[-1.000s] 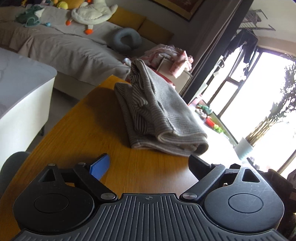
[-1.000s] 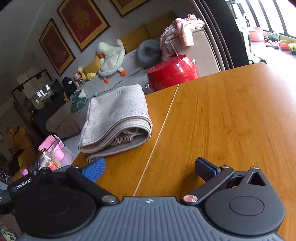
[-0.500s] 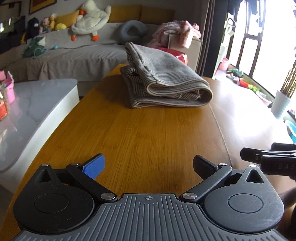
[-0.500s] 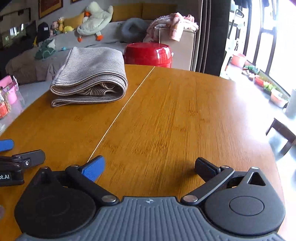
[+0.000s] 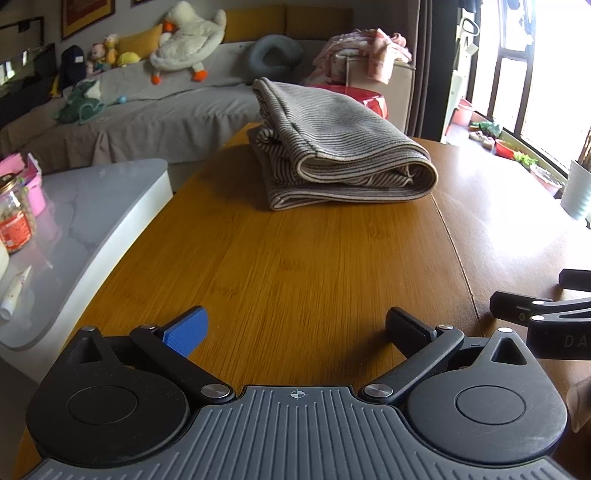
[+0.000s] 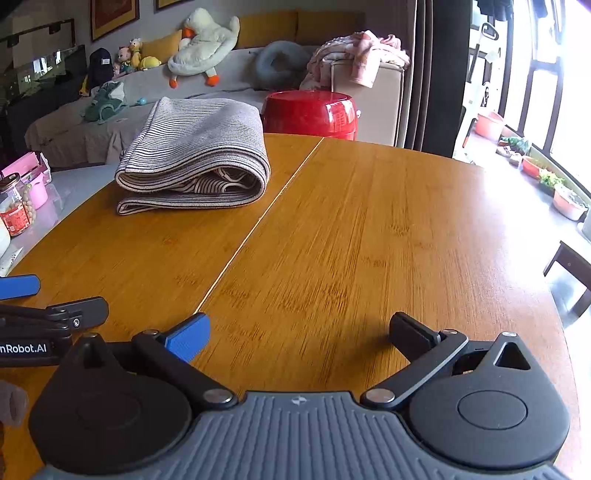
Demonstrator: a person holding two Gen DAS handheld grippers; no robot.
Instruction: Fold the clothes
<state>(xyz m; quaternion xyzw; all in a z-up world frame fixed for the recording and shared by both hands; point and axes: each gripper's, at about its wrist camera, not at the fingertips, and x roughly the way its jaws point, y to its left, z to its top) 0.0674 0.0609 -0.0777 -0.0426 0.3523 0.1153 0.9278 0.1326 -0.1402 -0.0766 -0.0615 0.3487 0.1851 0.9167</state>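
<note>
A folded grey striped garment [image 5: 340, 147] lies in a thick bundle at the far end of the wooden table [image 5: 314, 266]; the right wrist view has the garment [image 6: 199, 151] at the far left. My left gripper [image 5: 295, 326] is open and empty, well short of the bundle above bare wood. My right gripper [image 6: 299, 330] is also open and empty, low over the near table edge. Each gripper appears at the edge of the other's view: the right one [image 5: 532, 314] and the left one [image 6: 44, 306].
A red round stool [image 6: 312, 114] stands behind the table. A grey-topped side table [image 5: 74, 221] at the left holds a jar [image 5: 14, 218] and a tube. Behind are a sofa with plush toys [image 5: 188, 33] and a pile of pink clothes [image 6: 358, 51]. Windows and plant pots at right.
Both grippers have pulled back from the folded garment and turned level, so it now sits farther away. The garment itself has not moved. Both stay open.
</note>
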